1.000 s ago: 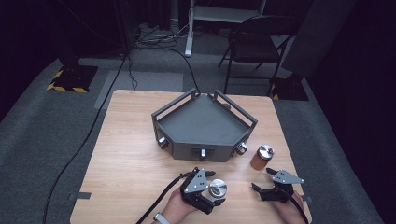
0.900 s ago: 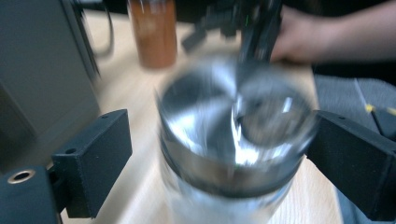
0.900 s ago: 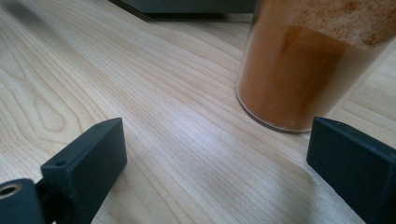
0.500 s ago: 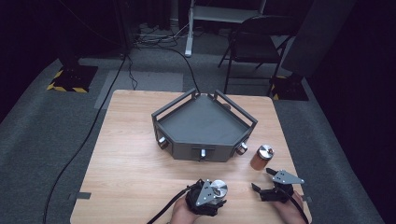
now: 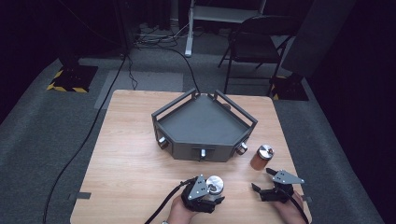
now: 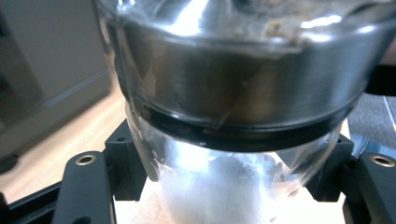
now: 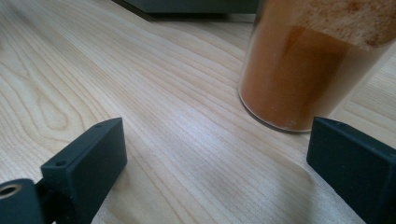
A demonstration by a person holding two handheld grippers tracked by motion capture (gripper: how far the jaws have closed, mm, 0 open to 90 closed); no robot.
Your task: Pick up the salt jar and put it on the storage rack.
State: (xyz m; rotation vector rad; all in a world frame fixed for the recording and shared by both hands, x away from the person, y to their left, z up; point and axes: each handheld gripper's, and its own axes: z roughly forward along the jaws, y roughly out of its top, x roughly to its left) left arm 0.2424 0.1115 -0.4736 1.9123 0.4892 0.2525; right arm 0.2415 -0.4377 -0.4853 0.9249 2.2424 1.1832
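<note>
The left gripper (image 5: pixel 204 192) pinches a clear jar (image 6: pixel 233 93) of white powder just under its metal lid; the jar sits at 6 o'clock on the table (image 5: pixel 126 154). The glass looks slick, so a tilt could let it slip. The right gripper (image 5: pixel 273 186) rests with jaws spread and empty. An orange jar (image 5: pixel 260 157) stands at its 11 o'clock, unheld; a careless advance could knock it over. The tray (image 5: pixel 161 123) lies at 12 o'clock.

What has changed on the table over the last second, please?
The left gripper, shut on the silver-lidded jar, drew back slightly toward the person and turned. The right gripper, open, the orange spice jar and the grey tray stayed put.
</note>
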